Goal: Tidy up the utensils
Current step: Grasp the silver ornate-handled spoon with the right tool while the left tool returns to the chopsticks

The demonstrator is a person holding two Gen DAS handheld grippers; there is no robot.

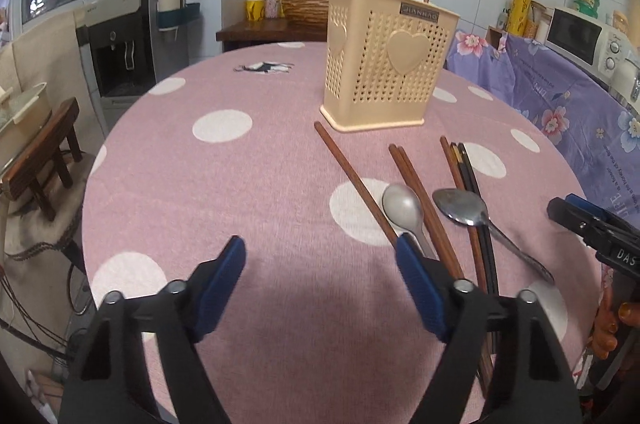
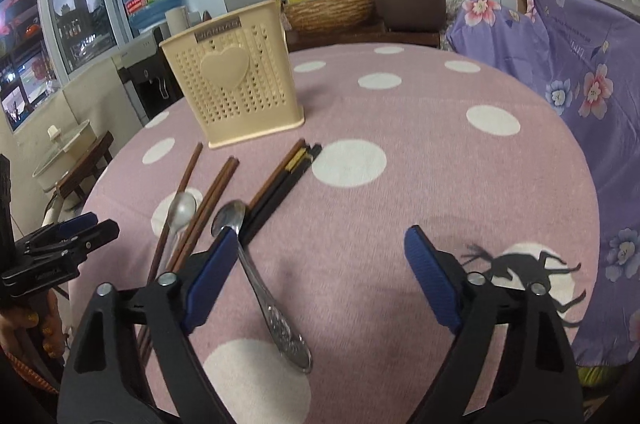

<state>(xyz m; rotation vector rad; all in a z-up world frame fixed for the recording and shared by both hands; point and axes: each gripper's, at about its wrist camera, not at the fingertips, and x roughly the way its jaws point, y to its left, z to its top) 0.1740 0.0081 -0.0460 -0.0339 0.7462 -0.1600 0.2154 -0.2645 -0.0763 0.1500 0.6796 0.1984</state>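
A round table (image 2: pixel 420 160) under a pink, white-dotted woven cloth was recorded across both views. A cream perforated plastic utensil holder (image 1: pixel 386 58) with heart panels stood at upper centre, one chopstick already inside. Brown and black chopsticks (image 2: pixel 212 202) and two smooth steel spoons (image 2: pixel 256 272) lay loose at lower centre. The left gripper (image 1: pixel 320 248) and right gripper (image 2: pixel 318 238) were noted wide open and empty. Slippage of the rounded spoon handle was judged likely.
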